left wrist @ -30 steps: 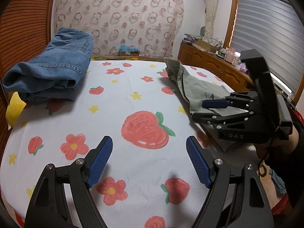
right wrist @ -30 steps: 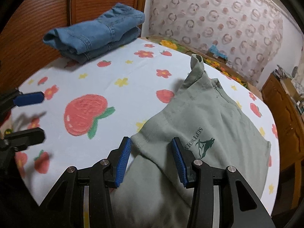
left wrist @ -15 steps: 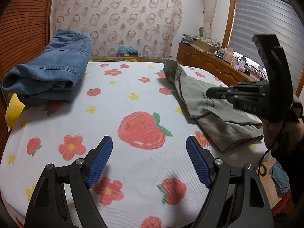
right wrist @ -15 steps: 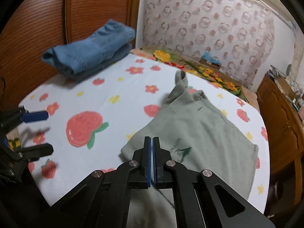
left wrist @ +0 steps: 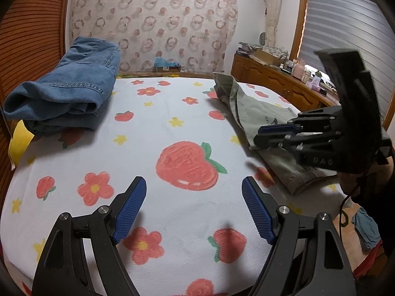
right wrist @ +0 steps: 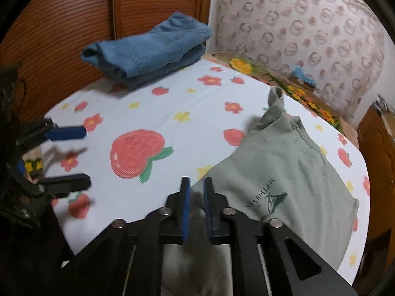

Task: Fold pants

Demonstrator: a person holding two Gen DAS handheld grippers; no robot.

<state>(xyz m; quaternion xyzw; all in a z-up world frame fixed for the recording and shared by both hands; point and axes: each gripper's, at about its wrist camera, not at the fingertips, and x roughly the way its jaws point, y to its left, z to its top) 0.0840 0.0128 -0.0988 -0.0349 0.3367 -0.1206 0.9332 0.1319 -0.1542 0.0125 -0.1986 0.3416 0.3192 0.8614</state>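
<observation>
Right tongs (right wrist: 196,197) (blurred) over pants (right wrist: 284,172)

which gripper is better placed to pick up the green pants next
Right. The right gripper sits at the green pants' near corner, jaws just reopening; the left gripper hangs open over bare sheet.

The left wrist view sits low over the near edge of the bed (left wrist: 172,212), looking down its length toward the curtained far wall (left wrist: 153,24). The right wrist view looks from the bed's near right corner, tilted steeply down and angled toward the wooden wall (right wrist: 61,24) along the left edge. Both share the large printed strawberry (left wrist: 187,165) at mid-bed, the folded jeans (right wrist: 148,49) at the far left corner and the green pants (right wrist: 284,167) along the right edge.
</observation>
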